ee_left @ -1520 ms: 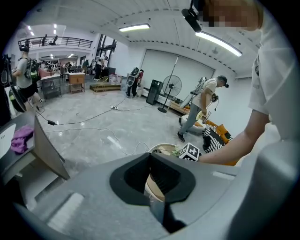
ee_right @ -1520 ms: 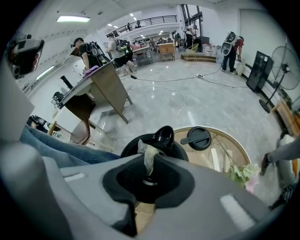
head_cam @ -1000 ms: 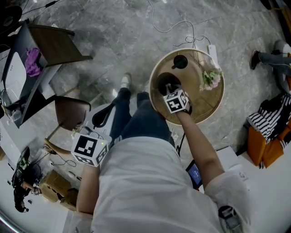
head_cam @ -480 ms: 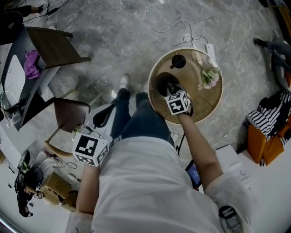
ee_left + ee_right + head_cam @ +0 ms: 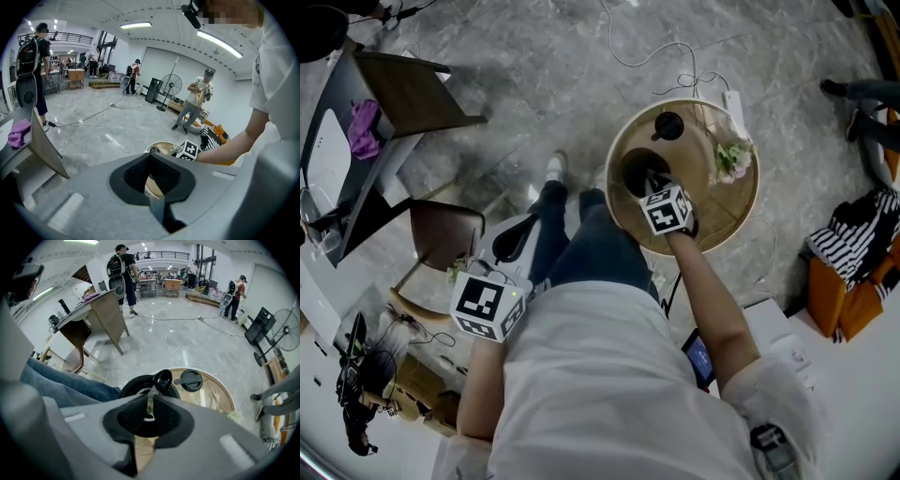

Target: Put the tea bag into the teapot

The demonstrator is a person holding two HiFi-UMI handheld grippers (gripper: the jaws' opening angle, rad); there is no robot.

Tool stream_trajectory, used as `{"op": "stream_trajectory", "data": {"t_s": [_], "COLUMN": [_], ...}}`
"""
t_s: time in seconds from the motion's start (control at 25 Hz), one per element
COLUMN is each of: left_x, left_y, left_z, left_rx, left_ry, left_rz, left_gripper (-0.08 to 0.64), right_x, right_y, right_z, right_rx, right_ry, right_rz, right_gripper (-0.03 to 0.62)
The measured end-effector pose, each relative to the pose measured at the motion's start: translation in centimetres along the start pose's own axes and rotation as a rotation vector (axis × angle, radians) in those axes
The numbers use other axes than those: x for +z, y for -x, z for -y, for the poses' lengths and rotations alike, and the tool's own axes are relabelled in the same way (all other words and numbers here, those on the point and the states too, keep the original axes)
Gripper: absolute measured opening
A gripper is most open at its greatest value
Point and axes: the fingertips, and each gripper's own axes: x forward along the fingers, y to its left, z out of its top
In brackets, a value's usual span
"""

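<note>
Round table (image 5: 733, 217): one teapot (image 5: 635, 170), one lid (image 5: 668, 126); right gripper (image 5: 149, 399) pinching one tea bag (image 5: 149, 405); left gripper (image 5: 151, 160) clenched, empty

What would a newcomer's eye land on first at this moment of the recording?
The right gripper hangs over the open black teapot on the round wooden table, its jaws pinching a thin tea bag above the pot's mouth. The teapot's lid lies apart on the table, near a pale flower sprig. The left gripper is held shut and empty at the person's left side.
</note>
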Motion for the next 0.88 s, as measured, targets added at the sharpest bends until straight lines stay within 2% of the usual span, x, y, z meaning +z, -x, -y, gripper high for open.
{"op": "stream_trajectory", "data": {"t_s": [0.4, 0.68, 0.76, 0.88], "left_x": [-0.6, -0.9, -0.8, -0.8], "left_y": [0.4, 0.4, 0.4, 0.4], "left_z": [-0.6, -0.5, -0.5, -0.4], "left_rx": [0.017, 0.013, 0.01, 0.006], "left_ry": [0.018, 0.018, 0.015, 0.011], "left_rz": [-0.004, -0.008, -0.007, -0.005], "left_gripper": [0.008, 0.008, 0.008, 0.008], "right_x": [-0.3, -0.9, -0.9, -0.6], "right_y": [-2.8, -3.9, -3.8, -2.6], "right_z": [-0.5, -0.9, -1.0, -0.8], "right_rx": [0.013, -0.039, -0.024, 0.0], "right_ry": [0.073, 0.234, 0.22, 0.138], "right_rz": [-0.076, -0.129, -0.128, -0.098], "right_gripper": [0.04, 0.021, 0.021, 0.031]}}
